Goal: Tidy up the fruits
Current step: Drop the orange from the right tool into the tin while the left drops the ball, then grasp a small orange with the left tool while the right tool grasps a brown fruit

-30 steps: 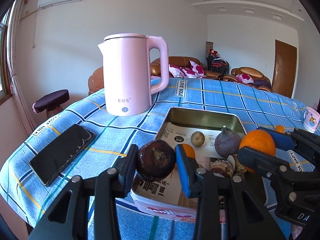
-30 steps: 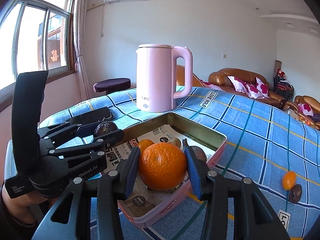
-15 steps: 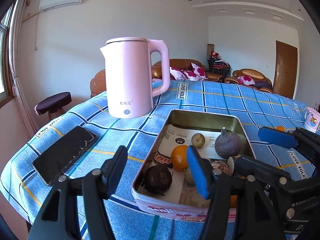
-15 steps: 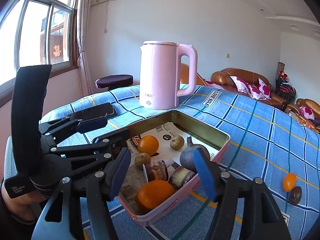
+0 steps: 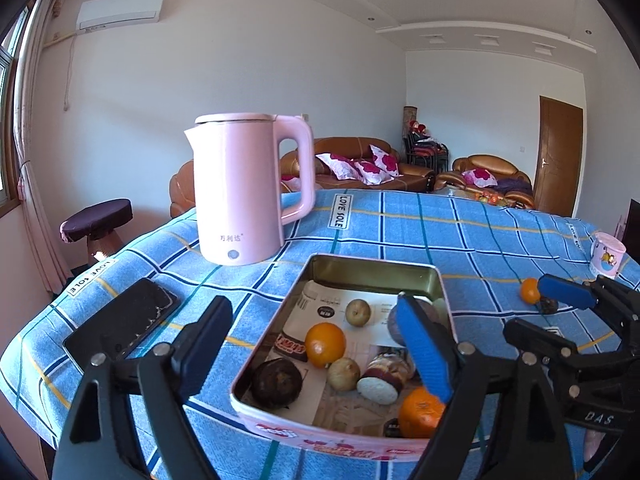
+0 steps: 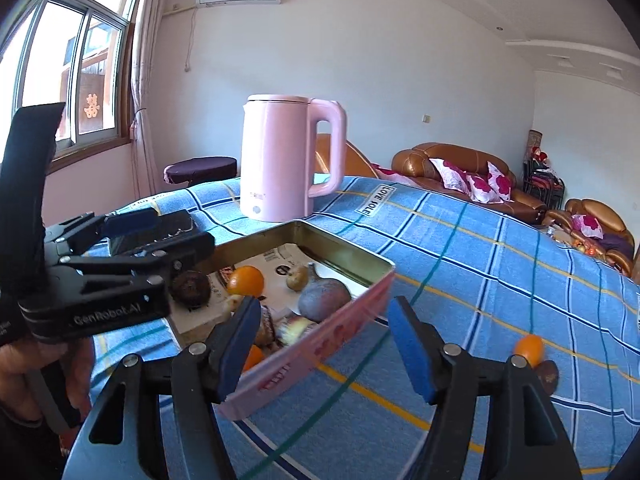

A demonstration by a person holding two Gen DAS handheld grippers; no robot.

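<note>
Tin (image 5: 372, 268), mid-table: holds most fruit, including a big orange (image 5: 420, 412) near its front right corner and a dark round fruit (image 5: 276, 383) front left. Outstanding: small orange fruit (image 6: 529, 350) and dark fruit (image 6: 547, 376), touching, on the cloth far right. Left gripper (image 5: 316, 354): jaws just widened, empty, over the tin's near edge. Right gripper (image 6: 326, 346): half-spread, empty, straddling the tin's near corner.
</note>
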